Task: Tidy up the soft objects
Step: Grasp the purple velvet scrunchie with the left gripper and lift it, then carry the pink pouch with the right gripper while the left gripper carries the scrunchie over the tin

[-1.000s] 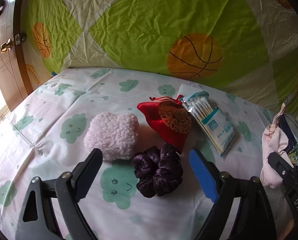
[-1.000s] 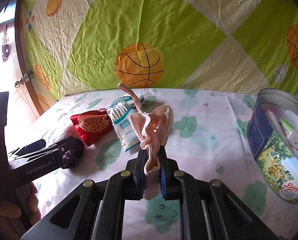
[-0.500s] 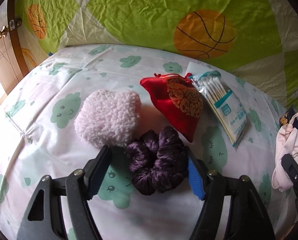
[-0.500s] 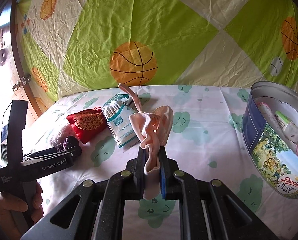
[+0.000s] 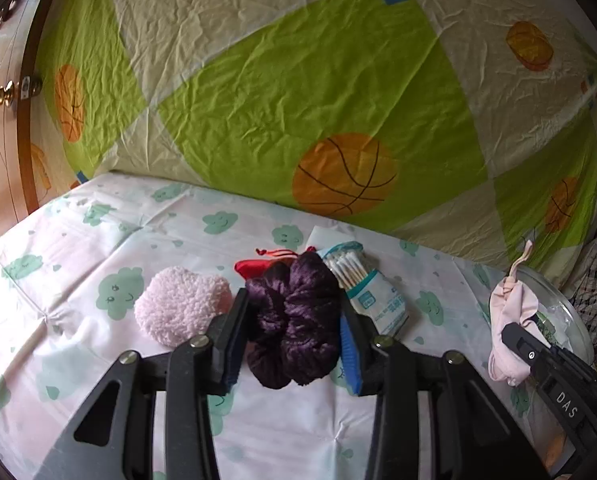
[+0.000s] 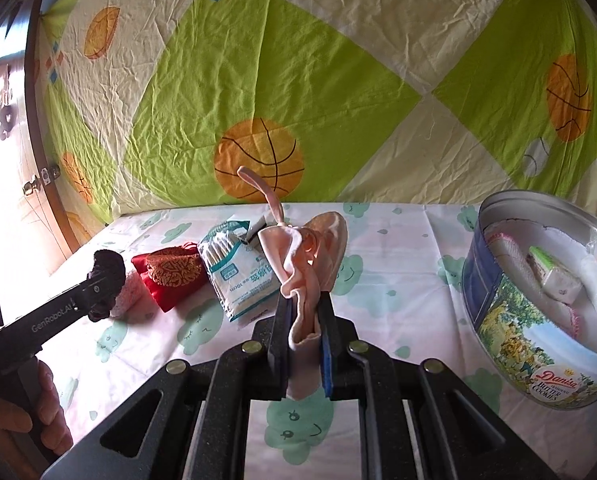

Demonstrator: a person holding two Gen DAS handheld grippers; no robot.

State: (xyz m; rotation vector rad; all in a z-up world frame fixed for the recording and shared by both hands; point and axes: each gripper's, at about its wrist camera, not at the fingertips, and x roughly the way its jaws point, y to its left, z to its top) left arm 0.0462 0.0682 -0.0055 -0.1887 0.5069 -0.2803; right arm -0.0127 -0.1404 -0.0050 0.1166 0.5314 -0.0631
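In the left wrist view, the left tongs (image 5: 294, 320) fill the bottom of the frame, and their jaws have just been closing; both pads now press on a dark purple scrunchie (image 5: 294, 316) at the lower centre, which is squeezed between them and looks lifted clear of the sheet. Just left of it a fluffy pale pink pad (image 5: 176, 306) lies on the cloud-print bed sheet (image 5: 98, 240). Behind the scrunchie, a red drawstring pouch (image 5: 248, 267) shows only at its edge, and to the right of it a packet of cotton swabs (image 5: 372, 296) lies flat. At the right edge the right tongs (image 5: 514, 330) come in from the lower right.

In the right wrist view those right tongs (image 6: 303, 312) sit at the bottom centre, clamped tight on a pale pink cloth pouch (image 6: 310, 264) that stands up between the jaws with a strap curling upward. A hand (image 6: 38, 412) at the lower left holds the other tool. Farther back the swab packet and red pouch lie left of centre. At the right edge stands an open round cookie tin (image 6: 510, 328) with white and pink soft items inside. Behind everything, across the top of both frames, hangs a green and cream basketball-print cloth (image 6: 298, 80).
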